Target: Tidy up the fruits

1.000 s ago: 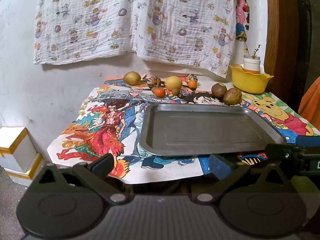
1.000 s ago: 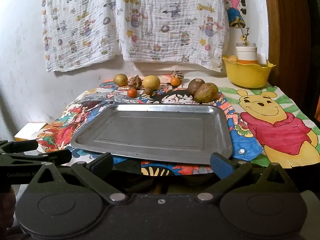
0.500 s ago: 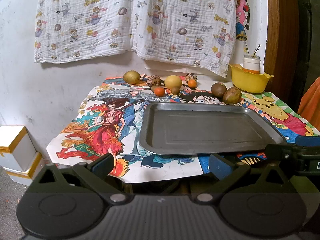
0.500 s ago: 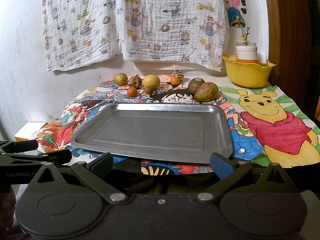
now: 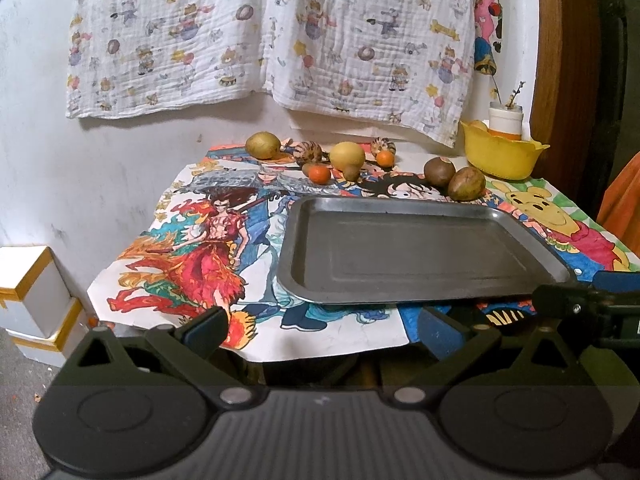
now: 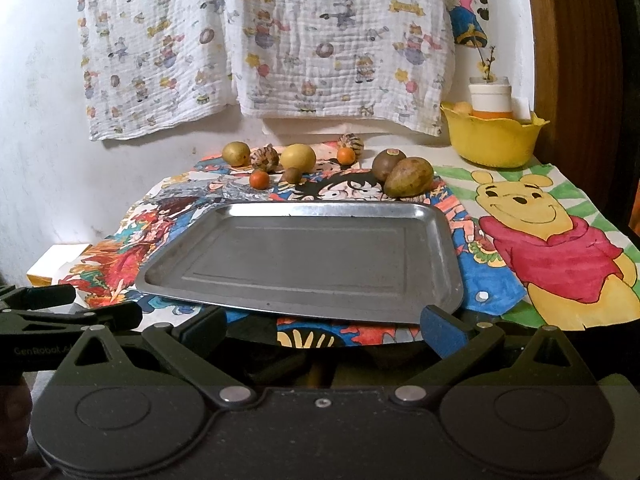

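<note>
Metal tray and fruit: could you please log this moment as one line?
left gripper: open, empty | right gripper: open, empty | metal tray: empty | fruit: behind tray, untouched

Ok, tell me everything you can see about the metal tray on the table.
The metal tray is a shallow rectangle of dull grey, worn-looking metal with rounded corners, a raised rim and a stamped rectangular panel in its floor. It holds nothing. It lies flat on the cartoon-printed cloth near the table's front edge, long side toward the cameras. The fruits sit on the cloth behind it, none in it. Both grippers are open, short of the tray and not touching it.
</note>
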The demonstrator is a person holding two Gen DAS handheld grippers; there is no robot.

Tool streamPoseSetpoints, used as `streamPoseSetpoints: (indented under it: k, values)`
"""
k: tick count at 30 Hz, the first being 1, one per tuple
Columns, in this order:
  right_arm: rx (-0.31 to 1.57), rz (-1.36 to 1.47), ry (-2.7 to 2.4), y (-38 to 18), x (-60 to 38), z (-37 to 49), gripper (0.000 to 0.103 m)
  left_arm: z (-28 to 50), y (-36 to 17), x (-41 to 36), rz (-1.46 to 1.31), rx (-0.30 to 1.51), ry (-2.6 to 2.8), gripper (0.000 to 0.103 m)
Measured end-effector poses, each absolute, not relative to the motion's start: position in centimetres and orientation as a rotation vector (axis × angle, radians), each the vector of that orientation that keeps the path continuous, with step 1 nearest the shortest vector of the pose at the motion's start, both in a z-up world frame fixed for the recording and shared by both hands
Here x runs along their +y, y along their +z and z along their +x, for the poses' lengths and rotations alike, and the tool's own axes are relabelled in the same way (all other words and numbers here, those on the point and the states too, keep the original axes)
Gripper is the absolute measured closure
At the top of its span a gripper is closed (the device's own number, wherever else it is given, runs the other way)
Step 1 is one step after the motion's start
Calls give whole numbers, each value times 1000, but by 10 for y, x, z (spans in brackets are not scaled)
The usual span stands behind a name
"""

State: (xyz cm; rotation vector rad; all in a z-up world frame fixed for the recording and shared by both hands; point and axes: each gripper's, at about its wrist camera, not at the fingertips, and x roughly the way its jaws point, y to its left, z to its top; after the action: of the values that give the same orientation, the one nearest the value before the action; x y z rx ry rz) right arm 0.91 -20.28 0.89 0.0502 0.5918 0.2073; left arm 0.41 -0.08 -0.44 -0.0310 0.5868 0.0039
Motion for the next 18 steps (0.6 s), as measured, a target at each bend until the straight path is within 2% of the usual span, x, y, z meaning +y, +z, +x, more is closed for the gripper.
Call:
streamPoseSetpoints:
  k: [18]
  values:
    - [648, 61, 211, 1, -204, 26, 0, 19, -10, -1, -28, 634, -6, 0]
